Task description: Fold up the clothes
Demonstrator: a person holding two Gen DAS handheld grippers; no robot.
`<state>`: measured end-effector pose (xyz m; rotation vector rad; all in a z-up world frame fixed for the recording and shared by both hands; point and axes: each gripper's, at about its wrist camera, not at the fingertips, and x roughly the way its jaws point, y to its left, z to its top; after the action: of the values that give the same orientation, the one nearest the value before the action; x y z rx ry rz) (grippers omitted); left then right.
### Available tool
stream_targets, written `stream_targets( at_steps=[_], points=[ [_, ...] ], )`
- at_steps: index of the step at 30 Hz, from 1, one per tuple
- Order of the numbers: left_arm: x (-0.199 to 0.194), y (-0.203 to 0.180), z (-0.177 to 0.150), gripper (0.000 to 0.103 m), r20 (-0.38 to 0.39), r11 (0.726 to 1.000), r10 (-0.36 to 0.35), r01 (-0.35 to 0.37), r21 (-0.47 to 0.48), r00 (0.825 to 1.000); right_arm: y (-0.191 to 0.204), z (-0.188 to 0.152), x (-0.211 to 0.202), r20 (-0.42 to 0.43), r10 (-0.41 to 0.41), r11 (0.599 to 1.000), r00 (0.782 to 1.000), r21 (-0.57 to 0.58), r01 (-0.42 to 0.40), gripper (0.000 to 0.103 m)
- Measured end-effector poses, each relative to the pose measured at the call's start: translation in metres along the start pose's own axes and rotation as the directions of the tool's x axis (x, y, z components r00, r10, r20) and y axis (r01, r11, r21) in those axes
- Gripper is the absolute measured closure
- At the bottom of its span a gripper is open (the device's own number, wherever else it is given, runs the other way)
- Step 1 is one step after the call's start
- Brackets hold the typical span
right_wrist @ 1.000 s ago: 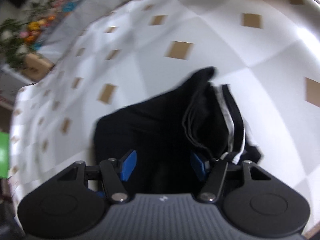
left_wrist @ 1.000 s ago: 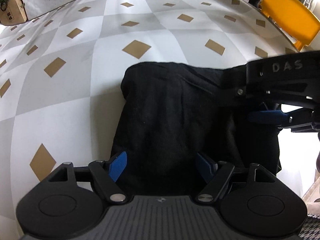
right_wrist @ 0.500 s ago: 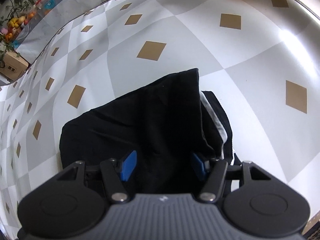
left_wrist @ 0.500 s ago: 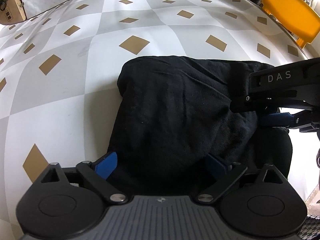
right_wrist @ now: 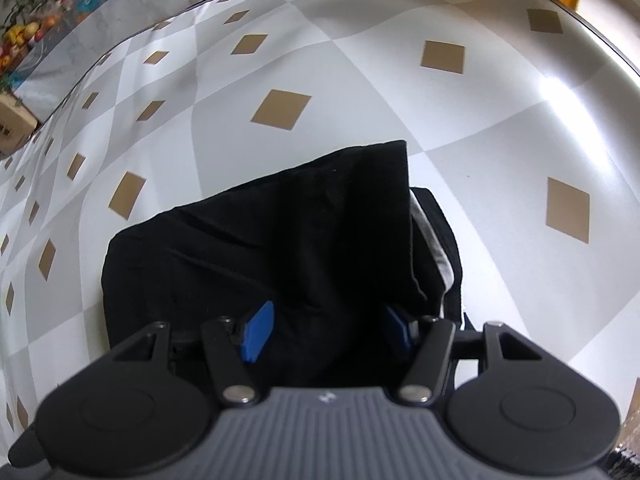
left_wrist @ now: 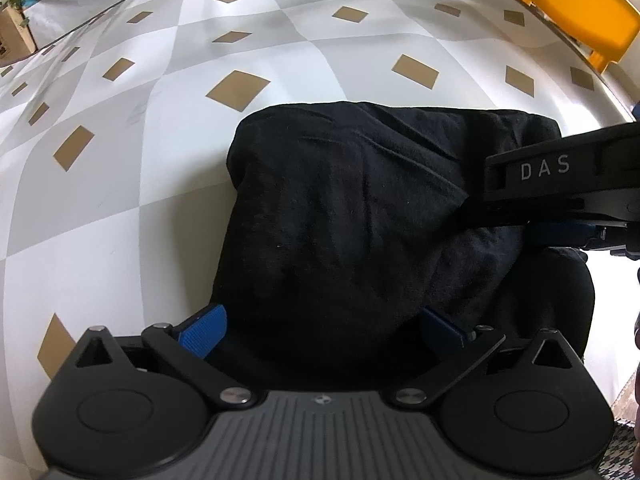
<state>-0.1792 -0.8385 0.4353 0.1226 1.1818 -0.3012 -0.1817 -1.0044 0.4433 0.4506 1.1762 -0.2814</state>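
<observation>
Tablecloth (left_wrist: 168,184): white and grey checks with tan diamonds, covering the table as far as its far edge

Yellow chair (left_wrist: 576,8): beyond the far right corner of the table

Cardboard box (right_wrist: 12,128): beyond the far left edge

Plants and fruit (right_wrist: 24,32): on a grey surface behind the far left corner, with bottles beside them; detail too small to identify

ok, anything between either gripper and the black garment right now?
Nothing visible. The black garment lies directly between the open fingers of the left gripper and the right gripper, on the checkered tablecloth. Contact can't be judged.
</observation>
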Motion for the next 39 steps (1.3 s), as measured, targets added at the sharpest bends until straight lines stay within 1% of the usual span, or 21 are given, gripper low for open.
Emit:
stream_targets(
  at_steps=[5, 8, 12, 15, 21, 28, 32, 36, 39],
  points=[
    [0.0, -0.001, -0.002, 0.0, 0.013, 1.0, 0.0, 0.0, 0.012, 1.0, -0.005, 0.001, 0.0, 0.001, 0.004, 1.0, 1.0, 0.03, -0.004, 0.046],
    [0.001, 0.0, 0.0, 0.0, 0.0, 1.0, -0.012, 0.012, 0.016, 1.0, -0.008, 0.002, 0.0, 0.002, 0.006, 0.999, 1.0, 0.051, -0.006, 0.046],
    [0.0, -0.005, -0.002, 0.0, -0.009, 0.998, -0.03, 0.03, 0.052, 1.0, -0.013, 0.003, 0.0, 0.006, -0.01, 0.997, 1.0, 0.073, 0.009, 0.046],
    [0.0, -0.009, -0.004, 0.0, 0.006, 0.998, -0.029, 0.029, 0.053, 1.0, -0.016, 0.003, -0.001, 0.008, -0.024, 0.996, 1.0, 0.084, 0.024, 0.046],
    [0.004, -0.02, -0.001, 0.0, 0.036, 0.998, -0.024, 0.022, 0.061, 0.999, -0.035, 0.006, -0.003, 0.02, -0.029, 0.981, 0.999, 0.193, 0.025, 0.046],
    [0.012, -0.04, 0.011, 0.0, 0.037, 0.995, -0.018, 0.015, 0.101, 0.999, -0.058, 0.009, -0.004, 0.028, -0.098, 0.954, 0.995, 0.288, 0.085, 0.046],
    [0.015, -0.051, 0.017, 0.0, 0.049, 0.992, -0.016, 0.01, 0.129, 0.999, -0.076, 0.011, -0.004, 0.035, -0.101, 0.933, 0.994, 0.349, 0.083, 0.046],
    [0.018, -0.064, 0.024, 0.0, 0.054, 0.988, -0.02, 0.012, 0.157, 0.998, -0.083, 0.014, -0.002, 0.038, -0.131, 0.928, 0.991, 0.356, 0.109, 0.046],
    [0.021, -0.072, 0.028, 0.0, 0.046, 0.987, -0.03, 0.022, 0.156, 0.998, -0.09, 0.017, -0.001, 0.043, -0.155, 0.923, 0.987, 0.362, 0.129, 0.046]
  ],
)
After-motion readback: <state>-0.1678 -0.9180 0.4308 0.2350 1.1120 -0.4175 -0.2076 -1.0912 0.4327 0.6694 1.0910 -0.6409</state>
